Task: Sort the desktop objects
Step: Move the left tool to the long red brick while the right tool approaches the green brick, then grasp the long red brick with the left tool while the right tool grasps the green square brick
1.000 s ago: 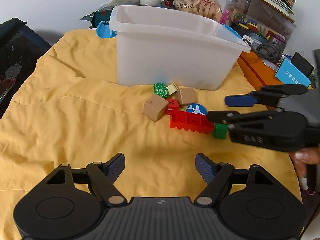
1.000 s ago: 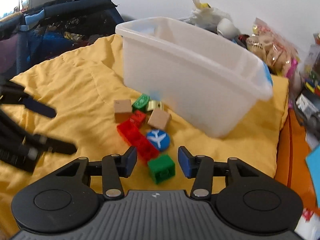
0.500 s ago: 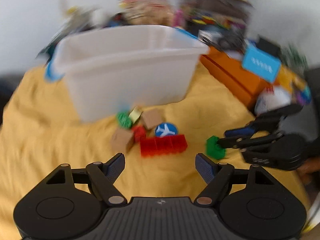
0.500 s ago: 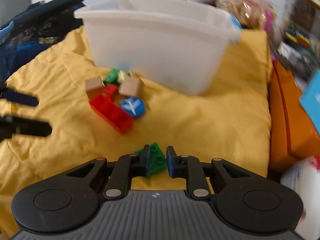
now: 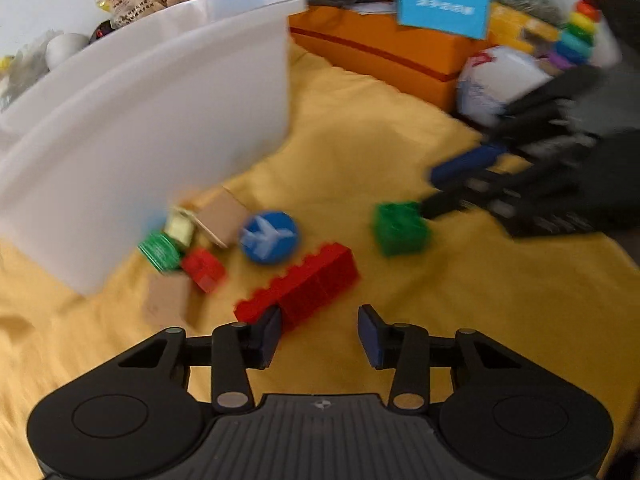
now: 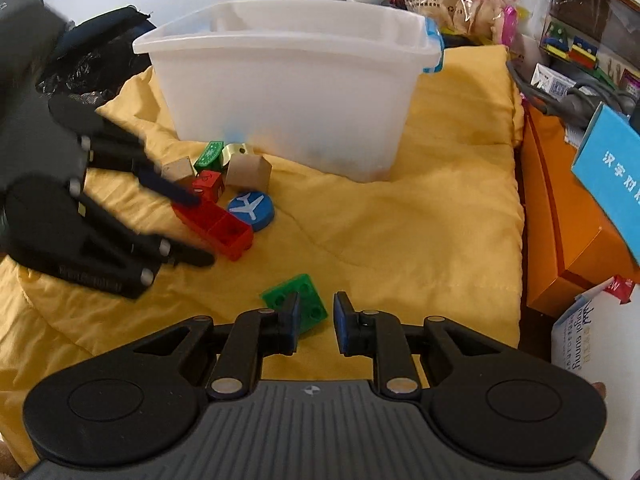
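Yellow quilt (image 6: pixel 400 240) underneath, white bin (image 6: pixel 288 92) at the far side. Closed the left gripper (image 5: pixel 318 330) in from wide around the near end of the long red brick (image 5: pixel 316 276), pads still narrowing, not yet pinching. Eased the right gripper (image 6: pixel 316 320) apart again over the green brick (image 6: pixel 308 292), unclamped between the pads. Had pulled that brick out of the cluster: earlier touching the red one, now well apart, near right. Probably freed one piece, binned none. Left the red brick's long axis running far left to near right from the right wrist.
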Demonstrator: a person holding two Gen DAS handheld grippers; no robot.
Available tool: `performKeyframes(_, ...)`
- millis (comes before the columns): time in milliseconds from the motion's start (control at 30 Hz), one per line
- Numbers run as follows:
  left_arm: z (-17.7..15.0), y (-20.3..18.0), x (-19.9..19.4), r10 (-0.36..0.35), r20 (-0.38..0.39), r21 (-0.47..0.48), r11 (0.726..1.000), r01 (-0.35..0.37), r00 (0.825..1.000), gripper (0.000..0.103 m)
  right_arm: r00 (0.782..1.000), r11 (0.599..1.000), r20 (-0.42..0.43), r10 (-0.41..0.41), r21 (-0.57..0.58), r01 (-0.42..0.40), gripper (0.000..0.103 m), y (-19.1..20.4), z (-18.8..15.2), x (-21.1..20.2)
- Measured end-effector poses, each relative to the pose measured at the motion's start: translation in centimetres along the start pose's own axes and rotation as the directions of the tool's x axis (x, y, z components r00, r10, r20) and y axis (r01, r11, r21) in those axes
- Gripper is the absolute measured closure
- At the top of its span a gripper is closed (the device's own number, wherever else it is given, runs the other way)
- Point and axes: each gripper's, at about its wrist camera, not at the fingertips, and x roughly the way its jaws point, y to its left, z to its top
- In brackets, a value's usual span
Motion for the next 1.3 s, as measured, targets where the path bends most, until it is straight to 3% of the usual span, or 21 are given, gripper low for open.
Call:
performKeyframes(100,-2.6,-1.6,-0.8,-0.074,-0.017,-0.077,0.994,0.072,0.997,0.054,1.0,1.0,-0.001,0.009,0.021,-0.009,0.078,-0.4,0.0,0.1)
performKeyframes(233,-4.0,-2.2,-3.4,-0.123,0.038,-0.165,0.978,0.128,0.992,0.052,1.0,0.999,-0.006,0.022,0.033,-0.022,0.078,-0.6,-0.1,0.3)
performKeyframes(333,-2.4,-1.2,-4.9,-0.039,0.097,-0.143,0.988,0.053,0.995,0.051,1.0,0.999,0.004,0.023,0.023,-0.023,0.078,-0.5,0.0,0.1)
performKeyframes(433,0.2,0.8,-4.8,0.002,0.13,-0.128,0.992,0.015,0.992,0.051,1.0,1.0,0.011,0.025,0.017,-0.025,0.078,-0.4,0.1,0.1)
performKeyframes(600,3.4,2.9,-2.3,0.014,0.097,-0.066,0.998,-0.007,0.995,0.054,0.999,0.999,0.017,0.032,0.012,-0.032,0.078,0.0,0.1,-0.1)
performKeyframes(633,3.6,3.0,-1.7,0.013,0.089,-0.047,0.999,-0.009,0.996,0.06,0.999,0.999,0.02,0.032,0.012,-0.032,0.078,0.0,0.0,-0.2)
performKeyframes(700,3.4,3.1,-0.4,0.009,0.037,-0.025,1.0,-0.009,0.999,0.071,0.999,0.999,0.021,0.029,0.021,-0.029,0.078,0.0,-0.2,-0.5)
performKeyframes(733,3.1,2.9,-0.1,0.011,0.016,-0.012,1.0,-0.011,1.0,0.071,0.999,0.999,0.02,0.028,0.027,-0.028,0.078,0.0,-0.2,-0.6)
performKeyframes(967,0.3,-0.4,-1.6,0.023,0.057,0.005,1.0,-0.023,0.998,0.071,1.0,0.999,0.014,0.014,0.049,-0.015,0.076,-0.4,-0.8,-1.1)
performKeyframes(1133,-0.6,-0.8,-2.4,0.004,0.06,-0.05,0.999,-0.001,0.998,0.071,1.0,0.998,0.004,0.021,0.053,-0.021,0.076,-0.4,-0.9,-0.7)
performKeyframes(1300,-1.7,-2.3,-1.8,-0.017,0.014,-0.055,0.998,0.018,1.0,0.071,1.0,0.999,0.015,0.026,0.035,-0.026,0.074,0.1,-0.5,-0.6)
